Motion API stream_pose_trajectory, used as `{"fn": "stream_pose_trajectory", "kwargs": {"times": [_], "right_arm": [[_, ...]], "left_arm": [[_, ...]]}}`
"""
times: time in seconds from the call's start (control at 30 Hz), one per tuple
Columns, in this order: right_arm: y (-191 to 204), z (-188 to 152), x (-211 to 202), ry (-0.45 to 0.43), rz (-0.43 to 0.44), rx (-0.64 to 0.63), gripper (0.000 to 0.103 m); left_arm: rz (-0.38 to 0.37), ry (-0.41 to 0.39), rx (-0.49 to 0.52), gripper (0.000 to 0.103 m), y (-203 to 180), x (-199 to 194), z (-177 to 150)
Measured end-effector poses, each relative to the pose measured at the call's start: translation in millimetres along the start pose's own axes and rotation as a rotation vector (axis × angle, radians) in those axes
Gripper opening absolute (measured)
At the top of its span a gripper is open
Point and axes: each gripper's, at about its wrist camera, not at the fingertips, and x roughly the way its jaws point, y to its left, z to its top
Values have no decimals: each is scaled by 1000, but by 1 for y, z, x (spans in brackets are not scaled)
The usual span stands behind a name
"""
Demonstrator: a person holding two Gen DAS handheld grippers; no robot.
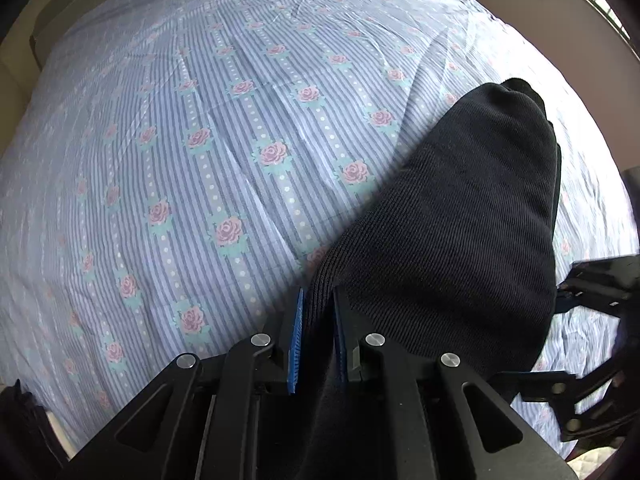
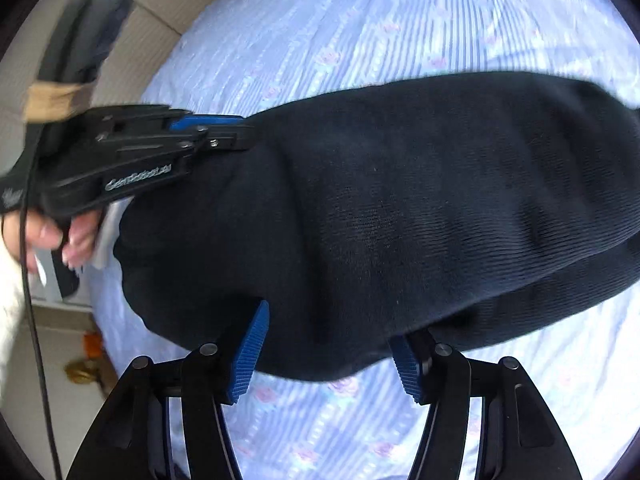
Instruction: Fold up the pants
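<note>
The black ribbed pants [image 1: 452, 220] hang lifted over a bed covered by a blue striped sheet with pink roses [image 1: 208, 148]. My left gripper [image 1: 318, 320] is shut on an edge of the pants, with cloth pinched between its blue pads. In the right wrist view the pants [image 2: 400, 208] stretch across the middle, held at their left end by the left gripper [image 2: 224, 132]. My right gripper [image 2: 328, 344] is open, its blue pads either side of the pants' lower edge, not clamping it.
The bed sheet [image 2: 360, 420] fills most of both views. A beige tiled floor [image 2: 168, 4] and a dark object [image 2: 84, 28] lie beyond the bed's left edge. The right gripper's body [image 1: 592, 284] shows at the right of the left wrist view.
</note>
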Motion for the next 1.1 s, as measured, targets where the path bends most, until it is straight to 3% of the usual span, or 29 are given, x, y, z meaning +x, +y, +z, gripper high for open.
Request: {"fn": "stream_pose_trajectory", "kwargs": {"times": [0.13, 0.23, 0.37, 0.47, 0.6, 0.67, 0.73, 0.8, 0.83, 0.93, 1.0, 1.1], "right_arm": [[-21, -7, 14, 34, 76, 128, 59], [-27, -15, 0, 1, 109, 193, 38], [-28, -47, -25, -40, 111, 232, 27], [-25, -59, -26, -27, 59, 228, 27], [-18, -58, -21, -10, -1, 230, 30], [-7, -54, -29, -8, -39, 236, 48], [-6, -59, -58, -74, -123, 234, 50], [-10, -65, -93, -185, -189, 232, 54], [-17, -68, -114, -248, -245, 250, 58], [-51, -67, -153, -373, -355, 325, 60], [-91, -55, -165, -387, -366, 411, 60], [-140, -36, -171, -395, -334, 518, 60]], "left_arm": [[-8, -7, -15, 17, -3, -3, -4], [-5, -29, 5, 17, -11, -12, -11], [-47, -21, 24, 20, -19, -13, -22], [-21, 7, 42, 23, -28, 0, -28], [19, 29, 14, 28, -31, 14, -31], [58, 22, -34, 50, -27, 10, -30], [105, -18, -122, 53, -18, -9, -32], [122, -85, -205, 64, -14, -36, -41], [151, -125, -237, 67, -16, -52, -49], [169, -206, -279, 68, -30, -81, -67], [170, -238, -306, 70, -41, -86, -77], [173, -210, -352, 68, -57, -75, -88]]}}
